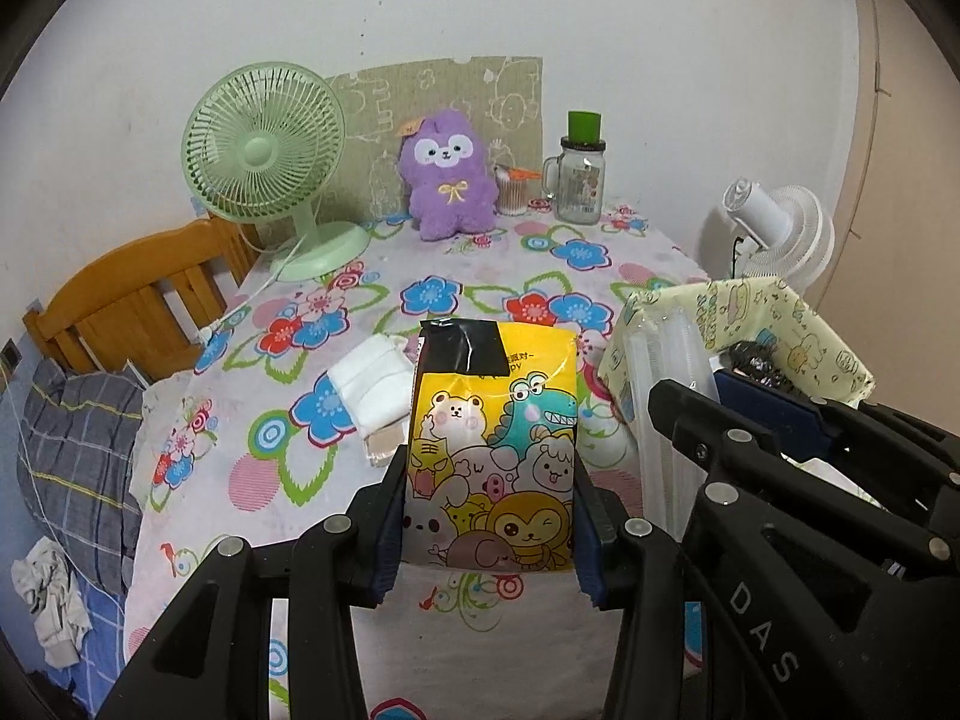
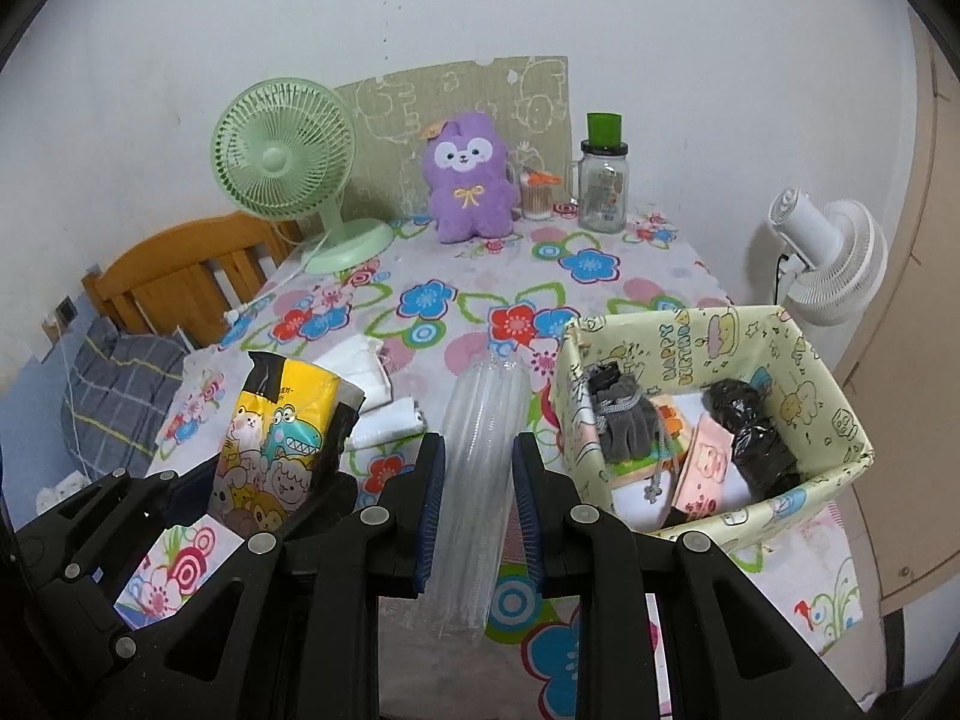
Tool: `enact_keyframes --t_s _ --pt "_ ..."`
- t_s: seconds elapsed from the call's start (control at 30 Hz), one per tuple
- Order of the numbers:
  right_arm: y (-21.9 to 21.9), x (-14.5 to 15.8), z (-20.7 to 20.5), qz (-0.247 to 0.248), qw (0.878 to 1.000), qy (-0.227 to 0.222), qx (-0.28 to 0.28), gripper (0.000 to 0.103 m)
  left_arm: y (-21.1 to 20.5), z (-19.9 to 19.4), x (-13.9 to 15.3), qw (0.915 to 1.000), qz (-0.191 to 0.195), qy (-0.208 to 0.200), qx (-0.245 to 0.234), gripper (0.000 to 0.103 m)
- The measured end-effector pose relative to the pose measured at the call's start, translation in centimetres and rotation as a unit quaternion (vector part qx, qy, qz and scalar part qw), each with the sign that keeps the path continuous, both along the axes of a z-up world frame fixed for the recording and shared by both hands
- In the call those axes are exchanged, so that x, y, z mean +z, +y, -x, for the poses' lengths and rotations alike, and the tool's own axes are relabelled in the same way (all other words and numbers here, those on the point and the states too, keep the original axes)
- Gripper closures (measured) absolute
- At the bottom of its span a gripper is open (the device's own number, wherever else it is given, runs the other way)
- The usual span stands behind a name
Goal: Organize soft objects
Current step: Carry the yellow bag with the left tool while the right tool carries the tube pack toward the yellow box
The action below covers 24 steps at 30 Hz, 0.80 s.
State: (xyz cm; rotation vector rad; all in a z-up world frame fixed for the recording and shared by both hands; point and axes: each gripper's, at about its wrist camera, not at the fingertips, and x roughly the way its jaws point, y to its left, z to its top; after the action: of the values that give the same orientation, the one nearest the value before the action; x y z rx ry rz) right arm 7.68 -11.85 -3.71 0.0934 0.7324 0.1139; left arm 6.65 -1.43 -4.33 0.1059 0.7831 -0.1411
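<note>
Your left gripper (image 1: 489,516) clamps the cartoon tissue pack (image 1: 492,450) and your right gripper (image 2: 477,516) the clear cup sleeve (image 2: 480,456); its slippery plastic may slide out before the storage box (image 2: 840,462).

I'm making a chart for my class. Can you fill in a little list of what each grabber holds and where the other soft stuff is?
left gripper: shut on yellow cartoon pack
right gripper: shut on clear plastic sleeve
box: holds grey gloves, black bag
white cloths: on flowered tablecloth
purple plush: upright at the back, beside green fan
</note>
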Motion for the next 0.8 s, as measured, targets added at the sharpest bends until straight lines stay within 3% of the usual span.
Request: enact_keyframes --t_s 0.37,0.8 --pt "-2.4 2.0 0.0 0.006 1.000 -0.015 -0.019 0.076 -1.7 -0.1 1.9 0.9997 0.003 -0.017 -0.014 0.056" --pt "-7.4 2.6 -0.9 0.001 0.999 -0.019 -0.049 0.076 -6.7 -1.5 3.1 0.9987 0.005 -0.027 -0.043 0.056"
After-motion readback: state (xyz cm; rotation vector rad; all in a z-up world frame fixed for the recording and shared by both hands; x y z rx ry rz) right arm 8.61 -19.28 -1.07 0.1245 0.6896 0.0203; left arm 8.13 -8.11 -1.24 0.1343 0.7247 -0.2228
